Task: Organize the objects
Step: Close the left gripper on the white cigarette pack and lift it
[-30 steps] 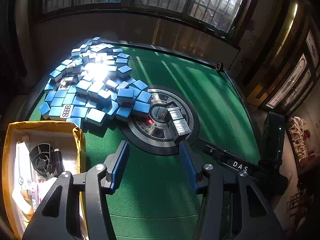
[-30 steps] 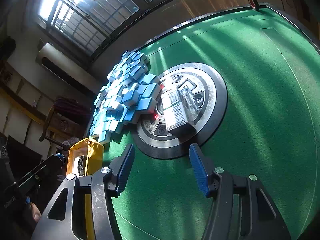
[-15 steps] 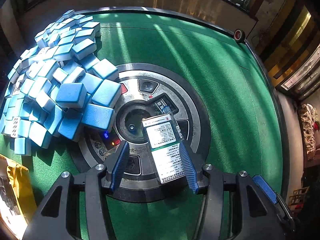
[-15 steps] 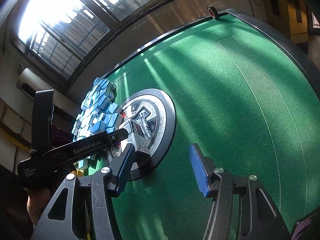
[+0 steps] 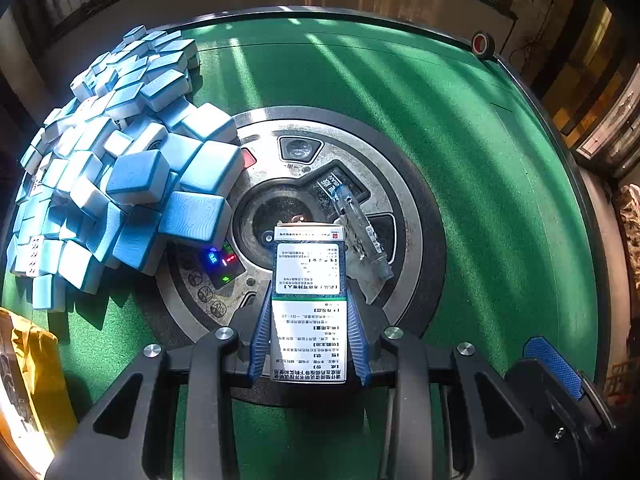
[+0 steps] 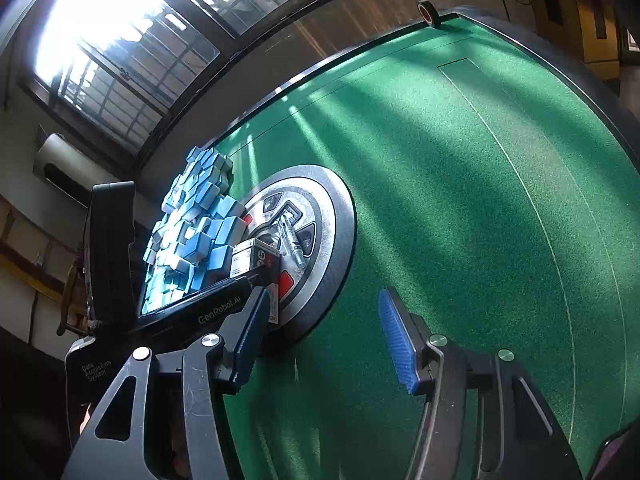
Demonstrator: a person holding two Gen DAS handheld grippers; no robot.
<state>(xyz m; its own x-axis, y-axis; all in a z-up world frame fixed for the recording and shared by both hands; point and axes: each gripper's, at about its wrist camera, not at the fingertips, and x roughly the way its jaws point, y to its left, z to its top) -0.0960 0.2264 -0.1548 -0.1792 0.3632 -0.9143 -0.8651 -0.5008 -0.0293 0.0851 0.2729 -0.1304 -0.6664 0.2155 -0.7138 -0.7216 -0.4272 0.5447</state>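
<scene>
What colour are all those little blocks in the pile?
The blocks are blue on top, white underneath; the left wrist view shows them best.

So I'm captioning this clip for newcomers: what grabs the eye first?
The heap of blue mahjong tiles spilling from the green felt onto the round metal hub at the table's centre. Then the white medicine box on that hub, with the left tongs just closing on its sides.
</scene>
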